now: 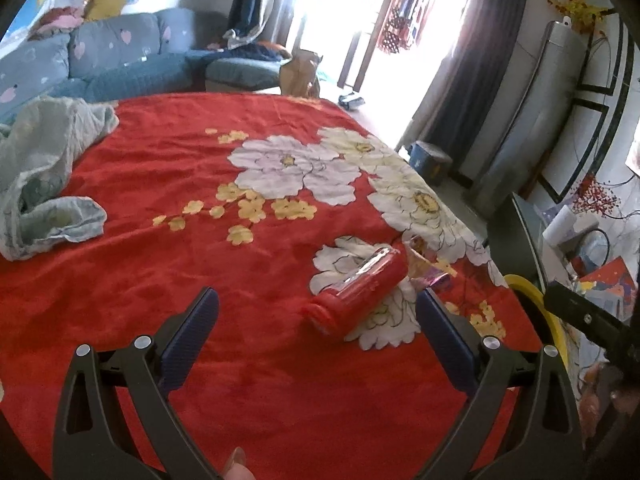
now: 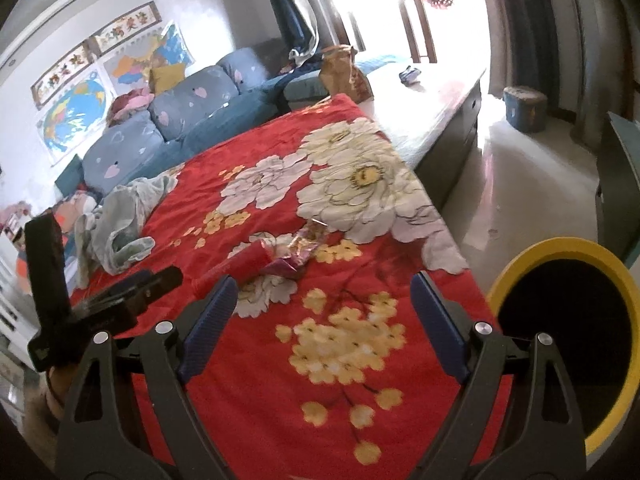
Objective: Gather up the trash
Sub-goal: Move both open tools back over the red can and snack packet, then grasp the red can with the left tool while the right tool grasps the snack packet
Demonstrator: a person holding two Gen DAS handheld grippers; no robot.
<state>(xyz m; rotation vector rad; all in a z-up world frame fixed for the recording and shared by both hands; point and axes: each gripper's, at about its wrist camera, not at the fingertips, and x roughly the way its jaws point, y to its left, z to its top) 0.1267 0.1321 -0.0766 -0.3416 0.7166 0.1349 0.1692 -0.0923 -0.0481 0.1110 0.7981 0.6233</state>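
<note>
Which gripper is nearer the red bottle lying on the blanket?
Left. The left gripper has the red bottle just beyond its open fingertips; the right gripper sits farther back, bottle ahead-left.

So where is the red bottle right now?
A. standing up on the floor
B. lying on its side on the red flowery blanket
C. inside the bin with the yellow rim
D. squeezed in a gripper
B: the red bottle lies on its side on the red flowery blanket, next to a shiny wrapper; neither gripper holds anything.
</note>
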